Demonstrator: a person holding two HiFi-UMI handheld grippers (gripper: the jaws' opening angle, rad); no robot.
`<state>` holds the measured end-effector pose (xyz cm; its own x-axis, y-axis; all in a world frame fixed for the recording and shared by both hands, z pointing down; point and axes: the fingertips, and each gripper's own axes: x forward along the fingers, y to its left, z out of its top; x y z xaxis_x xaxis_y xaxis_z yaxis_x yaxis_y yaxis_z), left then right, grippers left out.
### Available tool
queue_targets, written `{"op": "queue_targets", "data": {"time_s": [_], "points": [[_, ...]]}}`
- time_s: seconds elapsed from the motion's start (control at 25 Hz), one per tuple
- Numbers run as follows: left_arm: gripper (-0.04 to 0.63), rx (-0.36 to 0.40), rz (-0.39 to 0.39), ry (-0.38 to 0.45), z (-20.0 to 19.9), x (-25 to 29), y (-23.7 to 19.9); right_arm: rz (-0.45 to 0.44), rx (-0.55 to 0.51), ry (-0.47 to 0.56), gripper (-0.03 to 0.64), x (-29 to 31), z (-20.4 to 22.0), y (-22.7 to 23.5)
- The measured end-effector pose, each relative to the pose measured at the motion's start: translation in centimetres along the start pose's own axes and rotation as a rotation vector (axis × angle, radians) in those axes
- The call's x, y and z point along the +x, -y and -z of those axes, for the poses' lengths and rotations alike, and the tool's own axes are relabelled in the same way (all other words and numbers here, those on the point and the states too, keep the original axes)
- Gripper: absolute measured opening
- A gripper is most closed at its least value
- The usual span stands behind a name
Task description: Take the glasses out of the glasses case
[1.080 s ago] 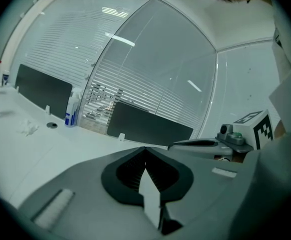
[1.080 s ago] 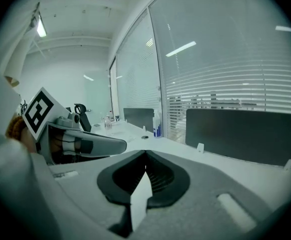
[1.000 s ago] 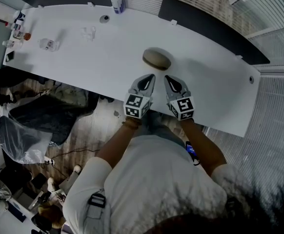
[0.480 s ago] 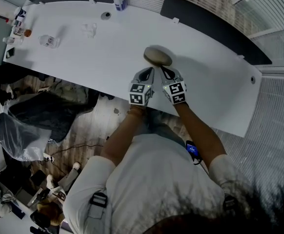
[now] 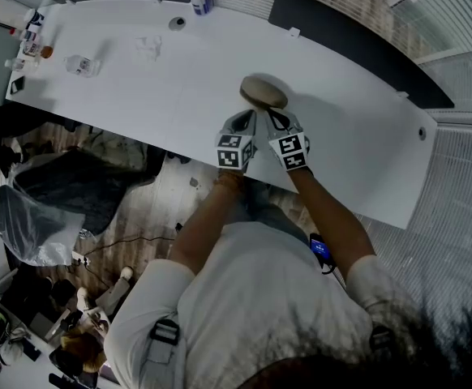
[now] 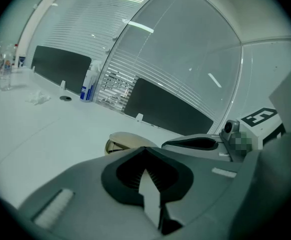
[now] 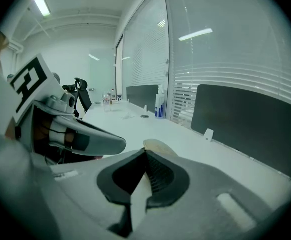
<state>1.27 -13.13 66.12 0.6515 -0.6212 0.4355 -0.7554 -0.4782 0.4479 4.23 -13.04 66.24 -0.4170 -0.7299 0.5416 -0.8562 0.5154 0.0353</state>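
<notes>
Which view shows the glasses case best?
The head view: the glasses case shows almost whole on the white table. The left gripper view shows only its upper part; the right gripper view shows only a sliver.

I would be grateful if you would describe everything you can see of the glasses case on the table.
The glasses case is a beige, oval, rounded shell with a matte look, lying flat on the white table. The left gripper view shows a dark seam along its side, and the lid looks down. The left gripper and right gripper point at its near side with jaws together. Whether they touch it I cannot tell.
</notes>
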Motion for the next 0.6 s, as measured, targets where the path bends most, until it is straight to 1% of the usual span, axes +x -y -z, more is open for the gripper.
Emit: {"op": "queue_targets", "data": {"time_s": [0.2,0.36,0.52,0.6], "points": [[0.002,-0.013,-0.013,-0.002,0.3,0.5,-0.3,0.005,-0.03,0.008,-0.002,0.1,-0.2,0.5],[0.056,-0.028,-0.026,-0.021,1.0,1.1,-1.0,0.021,-0.07,-0.003,0.028,0.6,-0.1,0.9],[0.126,-0.073,-0.042,-0.043,1.7,1.8,-1.8,0.035,-0.136,-0.022,0.085,0.9,0.0,1.1],[0.135,-0.1,-0.054,-0.053,2.0,2.1,-2.2,0.044,-0.187,-0.042,0.099,1.0,0.2,1.2]]}}
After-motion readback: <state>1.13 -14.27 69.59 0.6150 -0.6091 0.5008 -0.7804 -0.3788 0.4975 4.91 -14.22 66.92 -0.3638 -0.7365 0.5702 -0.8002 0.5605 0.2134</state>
